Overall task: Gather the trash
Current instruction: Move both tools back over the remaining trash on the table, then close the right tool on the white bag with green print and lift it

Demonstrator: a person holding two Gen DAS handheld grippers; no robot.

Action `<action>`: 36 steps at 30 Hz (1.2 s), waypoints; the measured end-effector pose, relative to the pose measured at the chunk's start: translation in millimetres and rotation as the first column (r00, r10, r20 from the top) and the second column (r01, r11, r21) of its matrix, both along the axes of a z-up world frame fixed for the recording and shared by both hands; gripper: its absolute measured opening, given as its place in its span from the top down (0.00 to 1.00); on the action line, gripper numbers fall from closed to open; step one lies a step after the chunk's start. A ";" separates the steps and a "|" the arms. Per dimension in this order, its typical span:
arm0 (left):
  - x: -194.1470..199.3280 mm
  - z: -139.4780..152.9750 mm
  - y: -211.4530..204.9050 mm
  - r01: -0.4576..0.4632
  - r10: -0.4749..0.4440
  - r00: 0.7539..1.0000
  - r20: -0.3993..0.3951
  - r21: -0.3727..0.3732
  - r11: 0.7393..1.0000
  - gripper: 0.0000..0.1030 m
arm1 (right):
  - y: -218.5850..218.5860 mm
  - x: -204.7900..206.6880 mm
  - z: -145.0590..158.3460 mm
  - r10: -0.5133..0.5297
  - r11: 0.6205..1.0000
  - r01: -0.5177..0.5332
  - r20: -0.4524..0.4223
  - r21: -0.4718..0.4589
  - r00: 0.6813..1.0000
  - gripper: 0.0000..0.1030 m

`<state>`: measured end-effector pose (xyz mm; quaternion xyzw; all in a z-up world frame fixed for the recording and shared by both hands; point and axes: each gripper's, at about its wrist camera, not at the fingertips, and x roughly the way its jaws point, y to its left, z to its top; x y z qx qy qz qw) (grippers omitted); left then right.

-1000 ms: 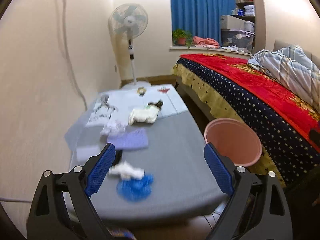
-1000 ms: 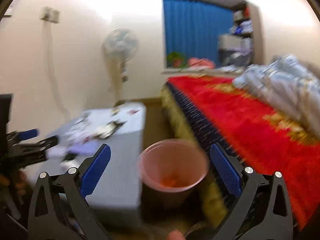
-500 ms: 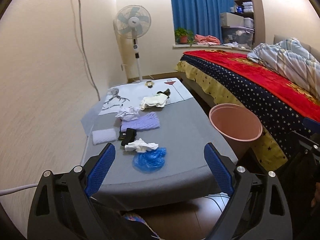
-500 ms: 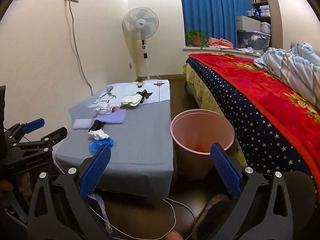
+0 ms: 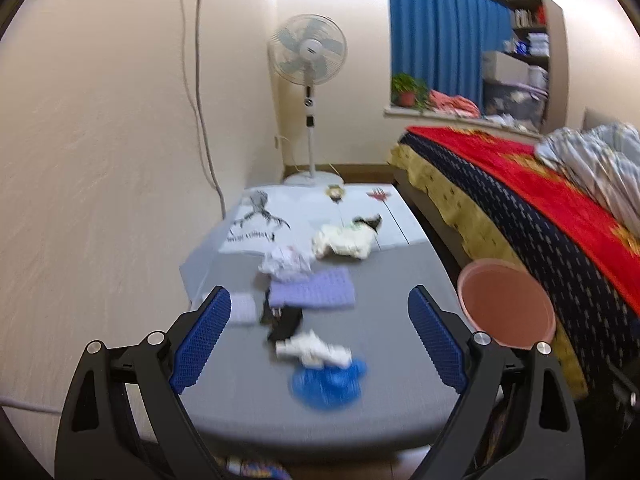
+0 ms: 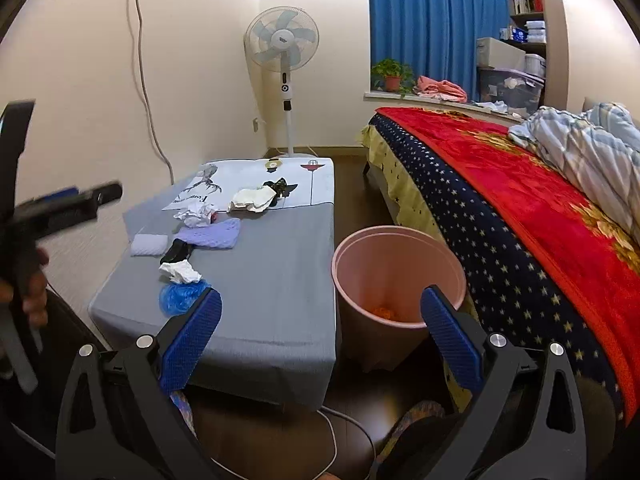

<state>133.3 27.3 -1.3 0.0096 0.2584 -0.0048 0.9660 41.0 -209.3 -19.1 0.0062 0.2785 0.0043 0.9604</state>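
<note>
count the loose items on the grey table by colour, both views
White: 4 — crumpled paper, cream cloth, folded pad, tissue wad
Purple: 1 — purple cloth
Black: 2 — black item, dark scrap
Blue: 1 — blue plastic
Total: 8

- warm, bright indoor light from above; pale cream wall (image 5: 100, 160) glares near the top.
- left wrist view motion-blurred, crumpled blue plastic bag (image 5: 328, 380) smeared.
- right wrist view sharp, fisheye bending, dark corners.
</note>
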 end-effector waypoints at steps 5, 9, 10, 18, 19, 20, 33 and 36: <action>56.1 3.5 14.6 -0.083 0.083 0.997 -0.005 -0.014 0.996 0.15 | 6.1 45.6 9.1 0.018 0.999 -0.017 0.028 -0.046 0.999 0.05; 97.1 -4.1 26.1 -0.137 0.138 0.990 -0.012 0.023 0.990 0.15 | 14.3 102.2 13.9 0.026 0.998 -0.023 0.045 -0.063 0.999 0.05; 109.9 -7.8 30.0 -0.156 0.157 0.988 -0.012 0.042 0.987 0.15 | 18.1 119.5 13.3 0.033 0.997 -0.029 0.052 -0.067 0.998 0.05; 192.7 -45.0 57.5 -0.233 0.236 0.971 -0.048 0.053 0.971 0.15 | 43.4 261.4 -25.9 0.081 0.996 -0.082 0.013 0.023 0.997 0.05; 197.9 -47.9 58.5 -0.233 0.237 0.970 -0.058 0.056 0.971 0.15 | 48.2 274.4 -33.3 0.084 0.996 -0.084 0.009 0.015 0.996 0.05; 203.9 -51.9 60.2 -0.237 0.240 0.968 -0.077 0.054 0.970 0.15 | 53.2 286.5 -41.2 0.091 0.996 -0.091 0.004 0.006 0.996 0.05; 228.8 -71.6 79.9 -0.288 0.293 0.942 -0.161 0.051 0.956 0.15 | 103.1 418.8 -134.5 0.147 0.988 -0.142 -0.101 0.051 0.984 0.15; 232.7 -77.1 81.0 -0.294 0.301 0.936 -0.180 0.066 0.954 0.15 | 103.8 430.6 -145.0 0.151 0.988 -0.145 -0.110 0.061 0.982 0.15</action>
